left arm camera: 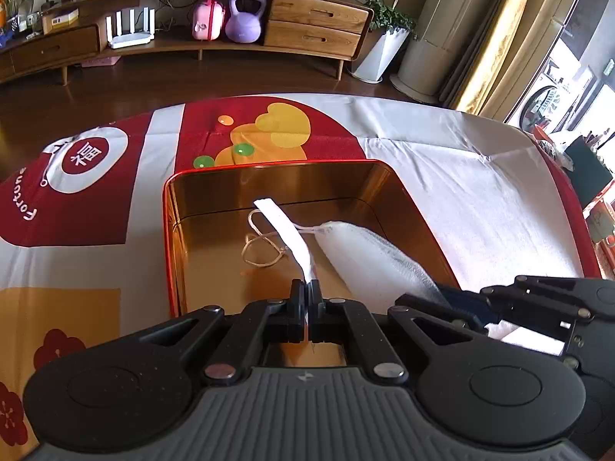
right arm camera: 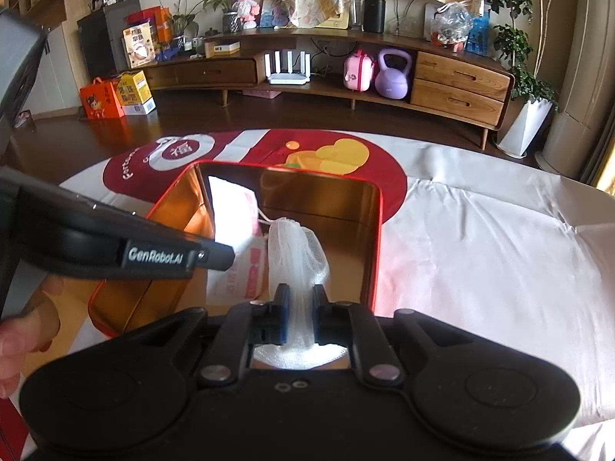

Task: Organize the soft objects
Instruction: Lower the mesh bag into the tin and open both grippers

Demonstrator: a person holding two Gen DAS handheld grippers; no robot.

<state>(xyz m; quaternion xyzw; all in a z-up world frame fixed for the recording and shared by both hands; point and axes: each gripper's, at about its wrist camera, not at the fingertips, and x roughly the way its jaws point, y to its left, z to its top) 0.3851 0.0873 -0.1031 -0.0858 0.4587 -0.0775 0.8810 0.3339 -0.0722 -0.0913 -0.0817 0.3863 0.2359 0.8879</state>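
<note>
Living room w/ a long wooden TV cabinet (right arm camera: 457, 84) in the background; up front a table under a red-and-white printed cloth (left arm camera: 442, 176). On the cloth sits an open tin box (left arm camera: 269, 165) — red outside, gold inside — toward the table's near edge. Left gripper (left arm camera: 306, 288) is clenched on a flat white packet (left arm camera: 290, 234), seen edge-on, held tilted inside the box w/ its far end up off the floor. Right gripper (right arm camera: 299, 299) has its fingers either side of a white mesh pouch (right arm camera: 296, 253); pads look to be touching the mesh — grasping it, loosely. Pouch reaches down into the box along its right wall, just beside the packet, drawstring (left arm camera: 265, 253) looped on the box floor. A person's hand (right arm camera: 15, 342) shows at the lower left of the right wrist view.
</note>
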